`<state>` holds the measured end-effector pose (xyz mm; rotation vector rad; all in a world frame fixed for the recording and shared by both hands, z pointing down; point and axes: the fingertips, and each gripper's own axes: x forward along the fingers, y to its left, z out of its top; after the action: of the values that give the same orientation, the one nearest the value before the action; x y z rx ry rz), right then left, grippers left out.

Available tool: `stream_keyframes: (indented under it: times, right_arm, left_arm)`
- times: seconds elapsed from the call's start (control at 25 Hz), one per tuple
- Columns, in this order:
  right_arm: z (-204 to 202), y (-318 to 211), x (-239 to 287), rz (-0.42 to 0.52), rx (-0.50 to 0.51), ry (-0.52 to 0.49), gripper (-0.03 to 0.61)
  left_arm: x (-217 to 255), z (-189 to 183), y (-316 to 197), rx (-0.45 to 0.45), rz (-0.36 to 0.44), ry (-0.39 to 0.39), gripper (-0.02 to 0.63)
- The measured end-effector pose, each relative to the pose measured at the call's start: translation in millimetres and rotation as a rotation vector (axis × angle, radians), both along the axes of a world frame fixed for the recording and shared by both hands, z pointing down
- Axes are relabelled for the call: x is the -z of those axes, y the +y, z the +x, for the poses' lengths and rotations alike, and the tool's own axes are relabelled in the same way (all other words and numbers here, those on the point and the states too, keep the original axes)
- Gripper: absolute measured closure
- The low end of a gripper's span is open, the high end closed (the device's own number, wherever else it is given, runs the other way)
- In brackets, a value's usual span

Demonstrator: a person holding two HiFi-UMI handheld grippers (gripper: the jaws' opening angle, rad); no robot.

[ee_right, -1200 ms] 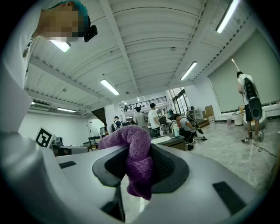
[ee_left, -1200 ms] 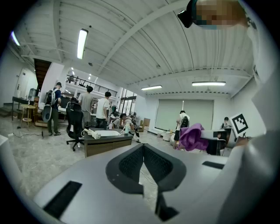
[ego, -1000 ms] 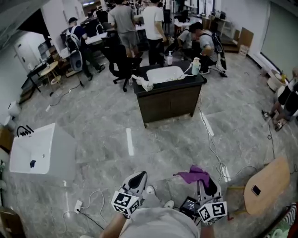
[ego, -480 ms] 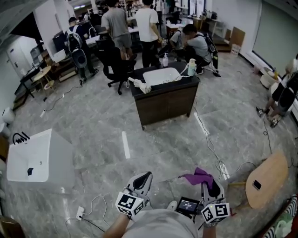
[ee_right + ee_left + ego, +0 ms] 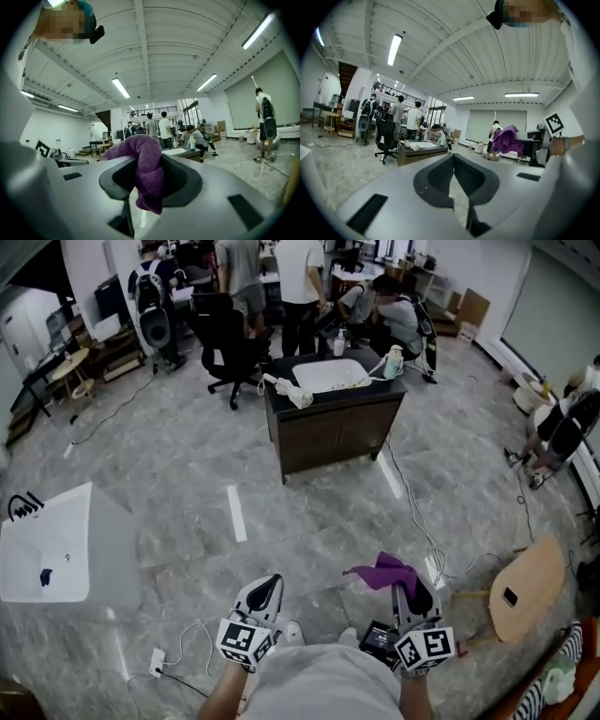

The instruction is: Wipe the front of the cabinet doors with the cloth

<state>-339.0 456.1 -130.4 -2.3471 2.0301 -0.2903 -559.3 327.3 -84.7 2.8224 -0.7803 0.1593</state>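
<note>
Right tool (image 5: 409, 589) is clamped on the purple cloth (image 5: 384, 572); left tool (image 5: 266, 591) is closed and empty. The cloth looks soft, light and floppy, so a bunched mid-fold grip suits. Cabinet (image 5: 333, 432) stands well apart at 12 o'clock.

Purple cloth (image 5: 382, 572); dark brown cabinet (image 5: 337, 439); grey marbled floor (image 5: 178, 470); white sink (image 5: 330, 376); tan tabletop (image 5: 530, 589).

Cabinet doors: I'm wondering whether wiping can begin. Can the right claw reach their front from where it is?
Probably not. The right claw, shut on the purple cloth, sits close to the person, while the cabinet doors stand far off across open floor. Nothing blocks the path.
</note>
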Motion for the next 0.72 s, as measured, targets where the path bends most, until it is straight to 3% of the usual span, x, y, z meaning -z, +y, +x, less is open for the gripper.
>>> stream_keyframes:
  times: [0.16, 0.36, 0.56, 0.72]
  right_arm:
    - [-2.6, -4.6, 2.2, -0.018, -0.024, 0.017, 0.443]
    - [27.5, 3.6, -8.7, -0.039, -0.085, -0.027, 0.443]
    - [72.0, -2.1, -24.3, -0.034, -0.087, -0.066, 0.443]
    - [134.7, -5.7, -32.1, -0.041, -0.083, -0.059, 0.443]
  left_arm:
    - [-2.3, -11.7, -17.3, 0.008, -0.006, 0.003, 0.607]
    - [-10.3, 8.4, -18.2, -0.020, -0.025, -0.017, 0.607]
    - [-18.2, 59.0, -16.9, -0.033, -0.037, -0.040, 0.607]
    - [-17.7, 123.0, -16.7, -0.020, -0.042, -0.050, 0.606]
